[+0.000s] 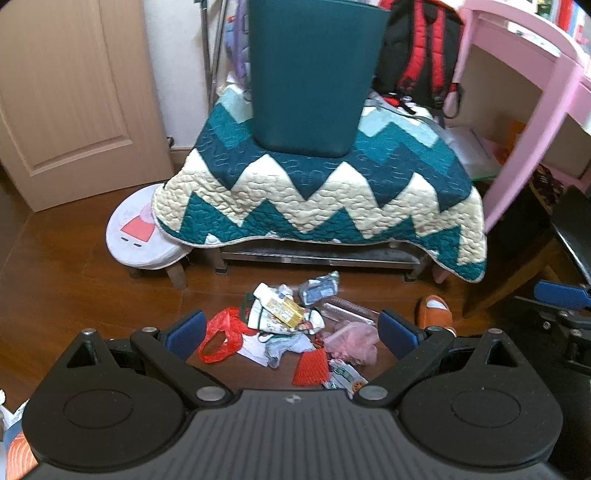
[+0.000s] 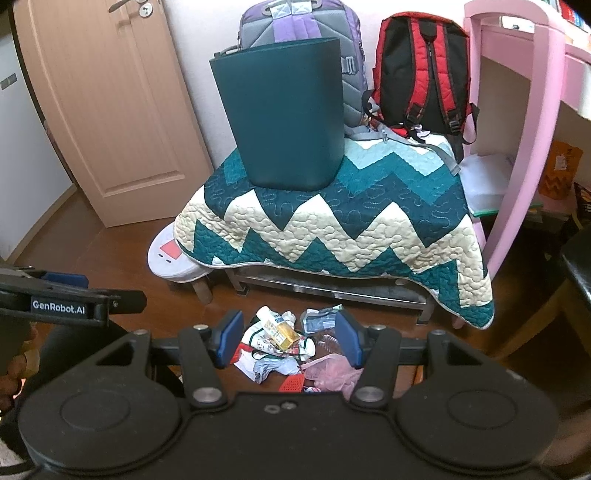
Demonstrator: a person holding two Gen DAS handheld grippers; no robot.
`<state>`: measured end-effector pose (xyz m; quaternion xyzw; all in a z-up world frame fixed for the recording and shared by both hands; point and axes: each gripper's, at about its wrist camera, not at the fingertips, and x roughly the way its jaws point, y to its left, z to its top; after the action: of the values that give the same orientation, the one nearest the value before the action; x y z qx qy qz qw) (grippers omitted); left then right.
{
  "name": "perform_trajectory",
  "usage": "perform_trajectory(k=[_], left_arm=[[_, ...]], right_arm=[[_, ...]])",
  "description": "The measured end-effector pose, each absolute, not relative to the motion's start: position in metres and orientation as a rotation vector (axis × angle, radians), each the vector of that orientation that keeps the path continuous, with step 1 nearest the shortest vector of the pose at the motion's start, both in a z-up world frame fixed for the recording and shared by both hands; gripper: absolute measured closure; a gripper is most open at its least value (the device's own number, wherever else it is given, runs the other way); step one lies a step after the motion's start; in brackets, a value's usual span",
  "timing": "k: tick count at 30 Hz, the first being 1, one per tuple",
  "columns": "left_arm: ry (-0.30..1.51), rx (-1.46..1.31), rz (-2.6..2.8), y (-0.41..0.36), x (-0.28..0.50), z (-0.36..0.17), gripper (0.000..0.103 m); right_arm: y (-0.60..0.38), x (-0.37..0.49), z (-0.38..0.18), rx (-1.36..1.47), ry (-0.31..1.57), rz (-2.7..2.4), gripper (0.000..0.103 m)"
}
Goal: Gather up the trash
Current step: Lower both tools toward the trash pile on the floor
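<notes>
Two grippers: both held above the wooden floor [image 1: 74,280], aimed at a heap of litter in front of a covered bench.
Left gripper [image 1: 291,328]: fingers [image 1: 186,326] spread wide and released, nothing between them; the trash pile [image 1: 291,325] lies on the floor in the gap as seen from the left wrist.
Right gripper [image 2: 290,338]: fingers [image 2: 231,336] parted and empty, framing the same trash pile [image 2: 291,347] from a little further right.
Trash: a red plastic bag [image 1: 221,334] at the left edge of the heap, a yellow carton [image 1: 286,312] on top of crumpled white wrappers, a grey-blue crushed packet [image 1: 319,290] at the far side, a pink plastic bag [image 1: 352,341] at the right, a red mesh piece [image 1: 312,367] nearest the camera.
Bin: a dark teal bin [image 2: 284,114] stands upright on the zigzag quilt [image 2: 332,225] that drapes the worktop, well apart from the litter below.
Behind the bin: a purple-grey backpack [image 2: 295,26] and a red-and-black backpack [image 2: 421,74] lean at the wall.
Beside the worktop: a small round stool [image 1: 138,232] with a cartoon pig print, partly under the quilt's left corner.
Right side: a pink desk [image 2: 517,110]; an orange slipper [image 1: 436,312] on the floor near the heap.
Left side: a beige door [image 2: 110,110].
</notes>
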<state>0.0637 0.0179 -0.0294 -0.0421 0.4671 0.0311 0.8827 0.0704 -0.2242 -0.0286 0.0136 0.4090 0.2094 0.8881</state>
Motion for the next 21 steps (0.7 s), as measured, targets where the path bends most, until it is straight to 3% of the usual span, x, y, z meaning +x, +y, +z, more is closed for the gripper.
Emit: perform_trajectory(k=[12,21], left_arm=[[1.021,-0.182,0.132,0.081,0.143,-0.083,0.003],[1.18,-0.225,0.16,0.103,0.207,-0.156,0.003]], right_arm=[[-0.219,0.155,-0.094,0.022,0.91,0.402,0.048],[-0.212,0.215,-0.166,-0.01,1.022,0.368,0.048]])
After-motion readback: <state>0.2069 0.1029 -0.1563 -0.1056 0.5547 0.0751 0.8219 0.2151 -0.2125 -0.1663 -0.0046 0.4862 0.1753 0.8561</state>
